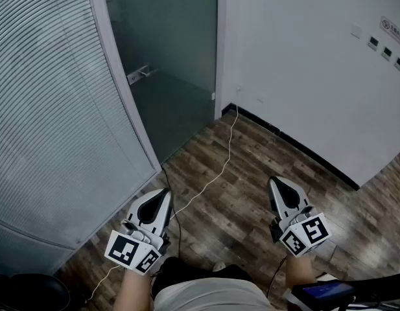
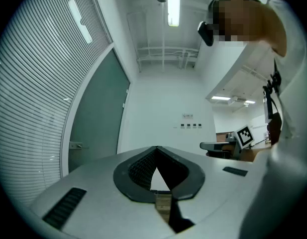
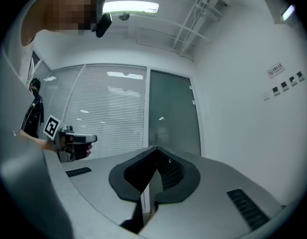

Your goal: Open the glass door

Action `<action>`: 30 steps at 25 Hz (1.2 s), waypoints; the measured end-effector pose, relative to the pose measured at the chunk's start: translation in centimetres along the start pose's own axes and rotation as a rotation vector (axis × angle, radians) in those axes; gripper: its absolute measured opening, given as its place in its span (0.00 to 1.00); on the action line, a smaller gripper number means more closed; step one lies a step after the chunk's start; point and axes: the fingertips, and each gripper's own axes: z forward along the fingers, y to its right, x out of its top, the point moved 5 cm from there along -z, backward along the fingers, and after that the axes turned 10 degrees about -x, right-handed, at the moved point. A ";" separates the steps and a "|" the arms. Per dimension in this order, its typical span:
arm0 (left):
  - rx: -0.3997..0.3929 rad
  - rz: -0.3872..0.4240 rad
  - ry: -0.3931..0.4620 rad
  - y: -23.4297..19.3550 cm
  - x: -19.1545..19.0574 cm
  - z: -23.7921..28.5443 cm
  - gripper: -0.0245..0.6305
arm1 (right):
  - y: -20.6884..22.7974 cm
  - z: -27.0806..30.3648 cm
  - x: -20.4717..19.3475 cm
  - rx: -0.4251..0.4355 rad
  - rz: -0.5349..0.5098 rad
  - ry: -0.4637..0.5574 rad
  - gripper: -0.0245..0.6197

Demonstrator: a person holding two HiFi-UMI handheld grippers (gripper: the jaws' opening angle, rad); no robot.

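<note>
The frosted glass door point(image 1: 170, 50) stands at the far end of the floor, with a metal handle point(image 1: 140, 74) on its left side. My left gripper point(image 1: 164, 192) and right gripper point(image 1: 273, 181) are held low over the wood floor, both well short of the door. Both point toward it, with jaws shut on nothing. In the left gripper view the left gripper point(image 2: 157, 148) has its tips touching, and the door point(image 2: 96, 113) and handle point(image 2: 76, 145) lie ahead to the left. From the right gripper point(image 3: 155, 148) the door point(image 3: 173, 113) is straight ahead.
A curved partition with blinds point(image 1: 50, 109) runs along the left up to the door. A white wall point(image 1: 303, 63) with switches point(image 1: 386, 49) closes the right side. A white cable point(image 1: 219, 167) trails across the wood floor between the grippers. A dark chair point(image 1: 24, 293) sits at the bottom left.
</note>
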 end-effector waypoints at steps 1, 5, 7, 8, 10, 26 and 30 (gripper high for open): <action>0.002 0.002 -0.004 0.0 -0.1 0.5 0.04 | 0.6 0.1 -0.1 -0.005 0.003 -0.001 0.04; 0.016 -0.005 -0.007 -0.5 -0.6 2.1 0.04 | 2.3 0.9 -0.4 -0.005 0.002 -0.009 0.04; 0.016 -0.008 -0.003 -1.0 -0.7 3.1 0.04 | 2.7 1.7 -0.5 0.005 -0.002 -0.009 0.04; 0.013 -0.008 -0.002 -1.2 -0.8 3.6 0.04 | 2.9 2.2 -0.6 0.011 -0.004 -0.008 0.04; 0.004 -0.006 -0.006 -1.5 -1.0 4.8 0.04 | 3.4 3.0 -0.8 0.021 -0.006 -0.006 0.04; 0.003 -0.021 -0.006 -16.8 -2.1 13.0 0.04 | 2.6 21.5 -2.2 0.121 -0.048 -0.013 0.04; 0.030 -0.024 0.006 -23.0 -1.3 13.7 0.04 | 1.1 28.1 -1.8 0.147 -0.051 -0.010 0.04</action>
